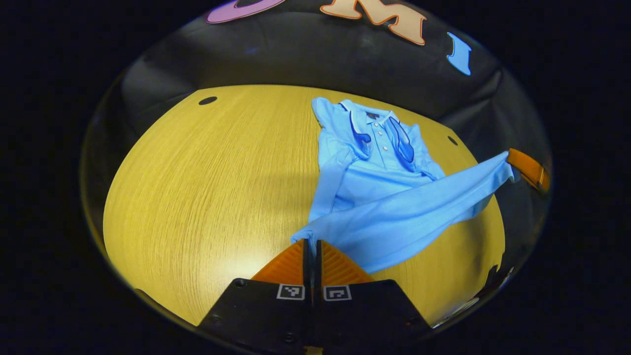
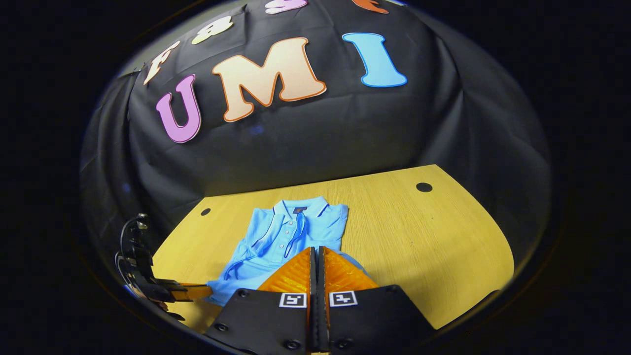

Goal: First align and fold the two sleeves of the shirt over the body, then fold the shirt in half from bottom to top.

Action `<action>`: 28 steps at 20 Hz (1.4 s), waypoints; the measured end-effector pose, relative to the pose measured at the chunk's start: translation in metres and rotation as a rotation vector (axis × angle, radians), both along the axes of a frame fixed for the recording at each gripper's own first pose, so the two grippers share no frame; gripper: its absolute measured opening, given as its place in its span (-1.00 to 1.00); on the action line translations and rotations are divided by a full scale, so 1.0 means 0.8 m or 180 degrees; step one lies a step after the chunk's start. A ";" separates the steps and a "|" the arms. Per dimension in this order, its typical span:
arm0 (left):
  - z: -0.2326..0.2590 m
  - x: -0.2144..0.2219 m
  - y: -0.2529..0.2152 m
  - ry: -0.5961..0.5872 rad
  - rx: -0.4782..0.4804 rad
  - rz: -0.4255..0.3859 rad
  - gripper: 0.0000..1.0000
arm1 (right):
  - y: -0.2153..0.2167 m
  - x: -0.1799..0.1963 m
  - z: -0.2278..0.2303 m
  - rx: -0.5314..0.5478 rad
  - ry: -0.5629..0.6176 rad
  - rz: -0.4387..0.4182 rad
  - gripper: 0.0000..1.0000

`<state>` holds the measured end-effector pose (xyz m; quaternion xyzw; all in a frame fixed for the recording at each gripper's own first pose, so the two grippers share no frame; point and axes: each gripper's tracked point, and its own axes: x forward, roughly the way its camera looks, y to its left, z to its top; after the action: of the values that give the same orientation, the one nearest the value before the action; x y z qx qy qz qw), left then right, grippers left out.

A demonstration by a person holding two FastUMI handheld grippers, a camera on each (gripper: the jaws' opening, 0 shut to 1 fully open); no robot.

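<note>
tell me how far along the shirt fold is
The sleeves look already folded over the body of the shirt. In hand is the half fold: the left claw and the right claw each pinch a bottom corner, with the hem lifted off the table and stretched between them. Left to do: carry the hem up to the collar and lay it flat.

Light blue polo shirt (image 1: 379, 187), dark-trimmed collar (image 1: 372, 123) and buttoned placket, laid collar-away on the wooden table (image 1: 207, 187). Sleeves seen folded in over the chest. Bottom hem is lifted off the table, stretched taut between two raised corners, body beneath creased.
</note>
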<state>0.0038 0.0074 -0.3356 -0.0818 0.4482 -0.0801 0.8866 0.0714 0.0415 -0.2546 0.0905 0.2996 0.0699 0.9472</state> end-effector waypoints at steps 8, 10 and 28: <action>0.077 0.071 0.010 -0.0392 -0.0090 -0.0035 -1.00 | 0.010 0.020 0.005 0.0138 -0.0047 -0.0063 -0.95; 0.088 0.093 0.014 -0.0463 -0.0115 0.0004 -1.00 | 0.009 0.030 0.005 0.0133 -0.0072 -0.0072 -0.95; 0.043 0.324 -0.001 -0.0607 0.0043 -0.0280 -1.00 | -0.002 0.215 -0.103 -0.0238 0.0075 -0.0390 -0.96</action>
<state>0.2632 0.0065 -0.3008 -0.0480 0.3655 -0.1234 0.9214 0.2434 0.0399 -0.3367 0.0740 0.3071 -0.0006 0.9488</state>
